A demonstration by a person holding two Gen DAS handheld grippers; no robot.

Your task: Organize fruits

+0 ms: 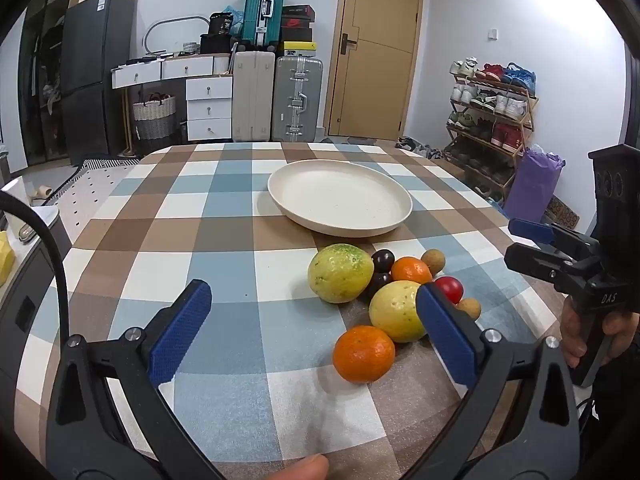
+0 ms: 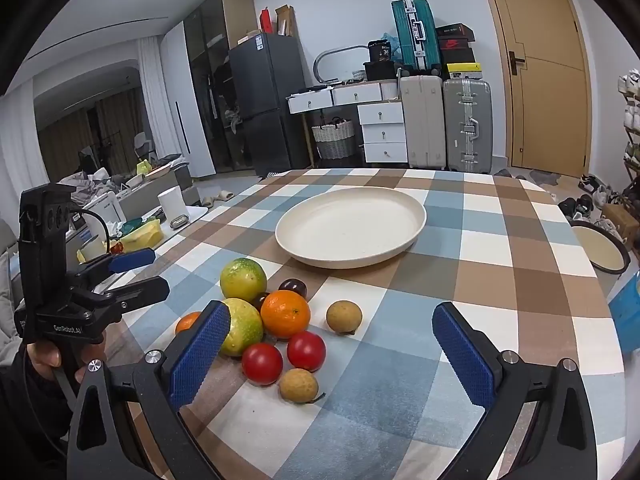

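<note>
Hovering over the checked tablecloth (image 1: 224, 240), the left gripper (image 1: 312, 328) has its blue pads spread wide with nothing between them; its right pad overlaps the nearer yellow-green fruit (image 1: 394, 312) in the lower right of the left wrist view. The right gripper (image 2: 332, 356) is likewise spread wide and empty above the cloth. All the fruit sits in one cluster on the cloth, just in front of the cream plate (image 2: 304, 216): two oranges, one at the cluster's centre (image 2: 285, 313), two red tomatoes (image 2: 262, 363), two dark plums (image 2: 293, 287), small brown longans (image 2: 344, 317), and a second yellow-green fruit (image 2: 243, 279) nearest the plate. The plate holds nothing.
</note>
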